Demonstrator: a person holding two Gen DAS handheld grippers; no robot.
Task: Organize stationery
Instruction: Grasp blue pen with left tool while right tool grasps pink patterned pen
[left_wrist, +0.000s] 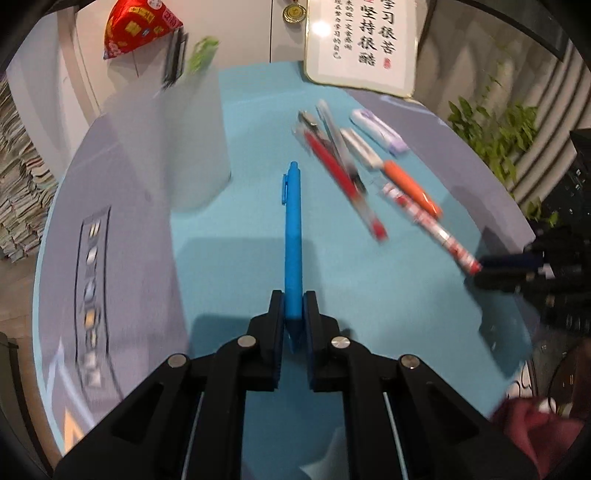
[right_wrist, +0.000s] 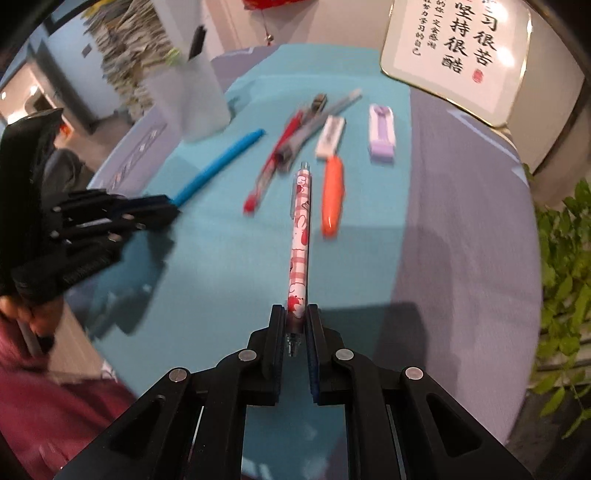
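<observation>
The left gripper (left_wrist: 293, 308) is clamping its jaws on the tip end of a matte blue pen (left_wrist: 292, 236), and the right gripper (right_wrist: 296, 317) is pinching a glossy pink-patterned pen (right_wrist: 300, 236) the same way, each barrel jutting forward (probably for dropping clip-end first into the frosted white cup (left_wrist: 177, 144)). Red pens (right_wrist: 273, 162), an orange marker (right_wrist: 331, 195) and two blocky erasers (right_wrist: 382, 133) are lying loose on the teal mat (right_wrist: 207, 288) covering the bench.

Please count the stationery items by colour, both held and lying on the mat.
Blue pen, held by left gripper: 1
Pink patterned pen, held by right gripper: 1
Red pen: 1
Grey pen: 1
Orange marker: 1
White eraser: 1
Purple item: 1
Total: 7
</observation>
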